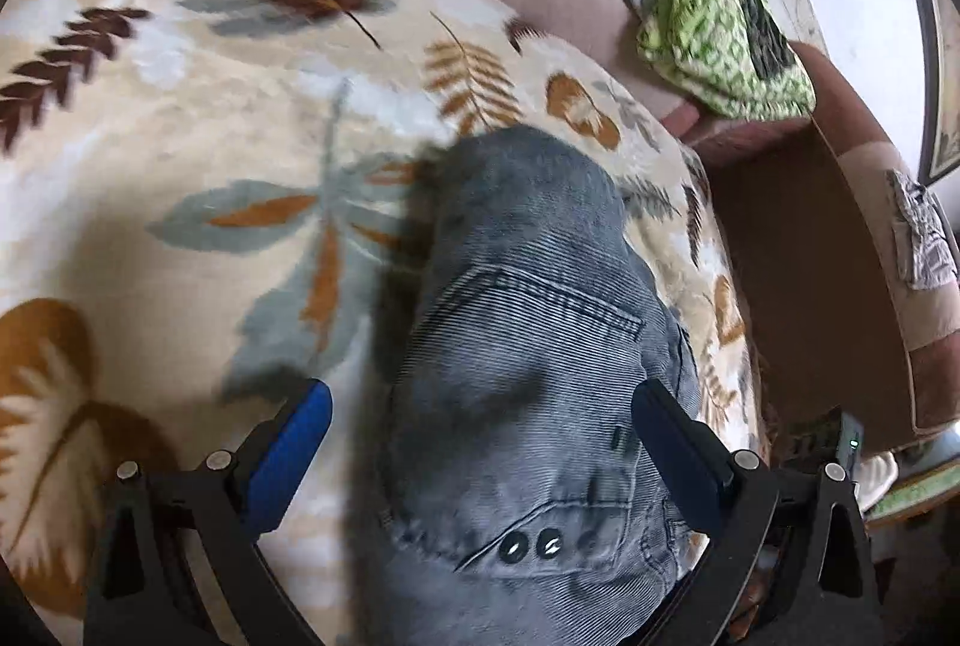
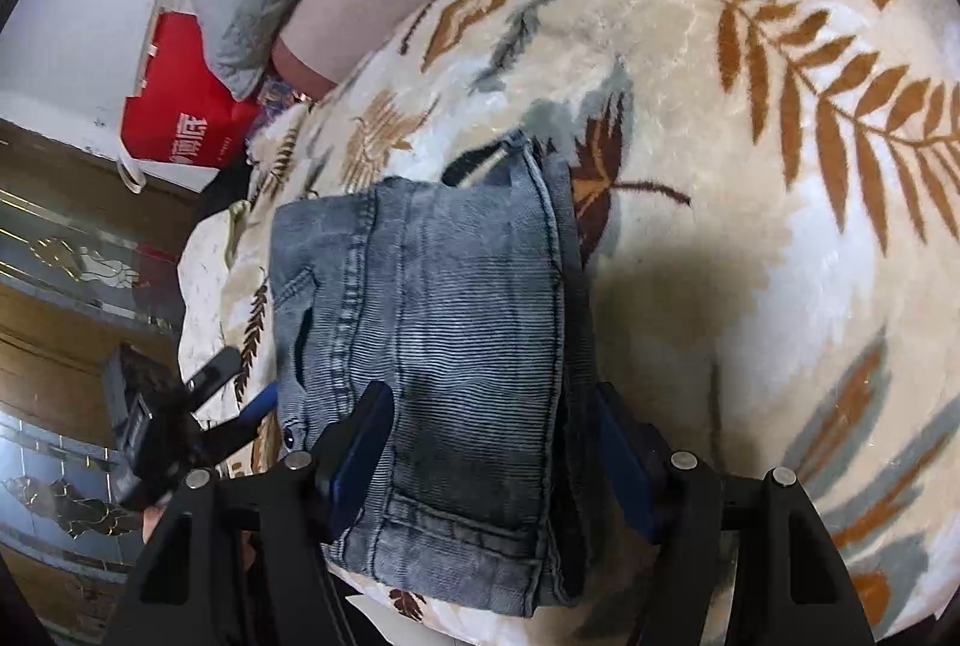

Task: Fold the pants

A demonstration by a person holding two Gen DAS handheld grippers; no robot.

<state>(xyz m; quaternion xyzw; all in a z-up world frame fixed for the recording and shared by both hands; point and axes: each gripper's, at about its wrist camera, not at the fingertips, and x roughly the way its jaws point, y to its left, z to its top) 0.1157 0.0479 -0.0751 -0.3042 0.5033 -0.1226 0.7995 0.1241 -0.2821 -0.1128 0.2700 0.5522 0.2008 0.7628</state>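
Already folded into a thick rectangular bundle, the pants [image 2: 444, 346] are grey-blue ribbed denim with stitched seams, a patch pocket and two small dark buttons; they lie near the edge of a plush cream blanket [image 2: 750, 256] printed with rust, brown and grey-green fern leaves; the left gripper [image 1: 480, 442] hangs over them with its blue-padded jaws spread wide, one pad over the blanket, the other over the denim's edge, clamping nothing; the right gripper [image 2: 498, 442] straddles the bundle, its blue pads standing on either side of the cloth, and whether they press it I cannot tell; beyond the blanket sit a crumpled green patterned cloth [image 1: 720, 46] and a glossy red bag [image 2: 180, 106].
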